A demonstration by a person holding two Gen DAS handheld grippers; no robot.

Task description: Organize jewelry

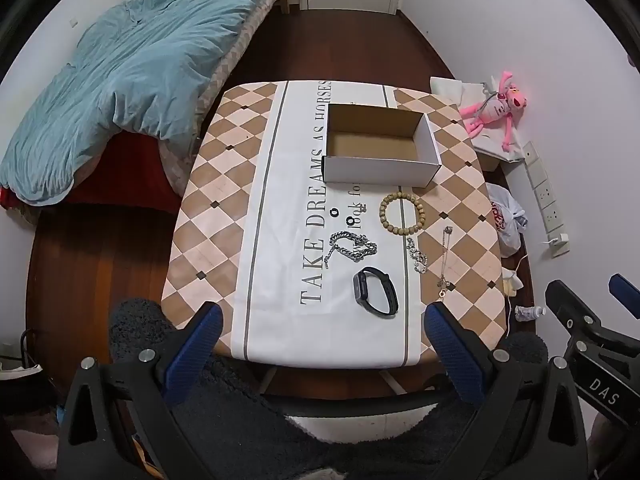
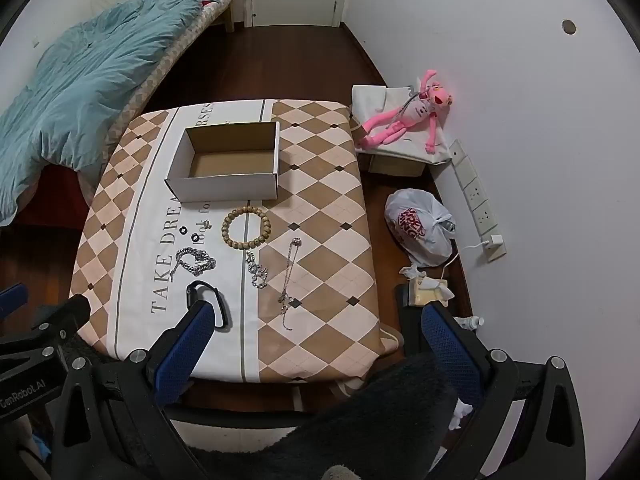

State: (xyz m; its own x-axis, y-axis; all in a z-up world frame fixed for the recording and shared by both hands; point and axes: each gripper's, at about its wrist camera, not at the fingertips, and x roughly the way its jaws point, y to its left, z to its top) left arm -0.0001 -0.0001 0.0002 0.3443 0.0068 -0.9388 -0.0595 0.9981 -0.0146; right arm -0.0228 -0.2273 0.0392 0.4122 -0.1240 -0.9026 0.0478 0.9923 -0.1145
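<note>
An empty cardboard box (image 1: 380, 148) (image 2: 228, 164) stands open at the far middle of the table. In front of it lie a wooden bead bracelet (image 1: 401, 215) (image 2: 245, 228), two small black rings (image 1: 333, 212) (image 2: 183, 229), a thick silver chain (image 1: 352, 246) (image 2: 195, 262), a second silver chain (image 1: 417, 256) (image 2: 256, 270), a thin necklace (image 1: 444, 258) (image 2: 289, 276) and a black smartwatch (image 1: 376, 290) (image 2: 208, 300). My left gripper (image 1: 322, 344) is open and empty above the table's near edge. My right gripper (image 2: 316, 344) is open and empty, its left finger over the watch.
The table (image 1: 208, 208) has a checkered cloth. A bed with a blue duvet (image 1: 112, 92) is at left. A pink plush toy (image 2: 404, 120), a white plastic bag (image 2: 420, 228) and a power strip (image 2: 478, 200) lie at right along the wall. A dark fluffy cushion (image 2: 360, 420) is below.
</note>
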